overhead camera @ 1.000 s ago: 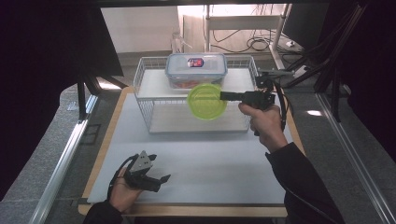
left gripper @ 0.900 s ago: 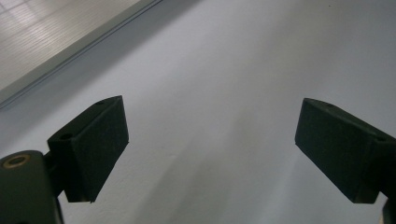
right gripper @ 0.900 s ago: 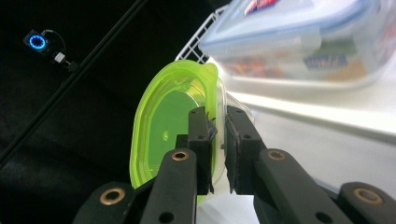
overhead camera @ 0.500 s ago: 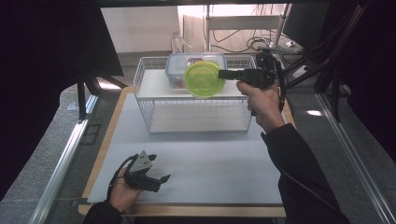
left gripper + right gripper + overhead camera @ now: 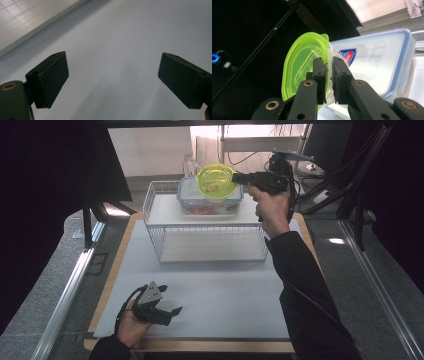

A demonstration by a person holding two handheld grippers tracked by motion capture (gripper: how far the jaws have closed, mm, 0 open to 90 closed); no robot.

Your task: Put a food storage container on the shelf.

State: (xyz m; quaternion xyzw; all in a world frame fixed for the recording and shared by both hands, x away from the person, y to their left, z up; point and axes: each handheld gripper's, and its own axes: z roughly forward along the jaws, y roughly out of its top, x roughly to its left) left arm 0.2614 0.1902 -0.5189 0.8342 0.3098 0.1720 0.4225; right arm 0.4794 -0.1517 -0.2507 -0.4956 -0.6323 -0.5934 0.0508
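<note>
My right gripper [image 5: 236,178] is shut on the rim of a yellow-green lidded container [image 5: 216,181], which hangs tilted just above a clear box with a blue-rimmed lid [image 5: 210,206]. In the right gripper view the jaws pinch the green container [image 5: 302,65] at its edge, my right gripper [image 5: 328,72] in front of the clear box [image 5: 374,62]. The box stands on top of a white wire rack [image 5: 210,242]. My left gripper [image 5: 174,312] rests in the hand at the table's near left, open, with bare white mat between its jaws [image 5: 113,80].
The white mat [image 5: 220,292] covers the table in front of the rack. Cables and a shelf [image 5: 260,145] lie beyond the far edge. A metal rail [image 5: 70,290] runs along the left side, and dark frame posts stand at both sides.
My right hand has lifted the green container up and toward the back, from in front of the rack to above the clear box. The left hand has stayed put.
</note>
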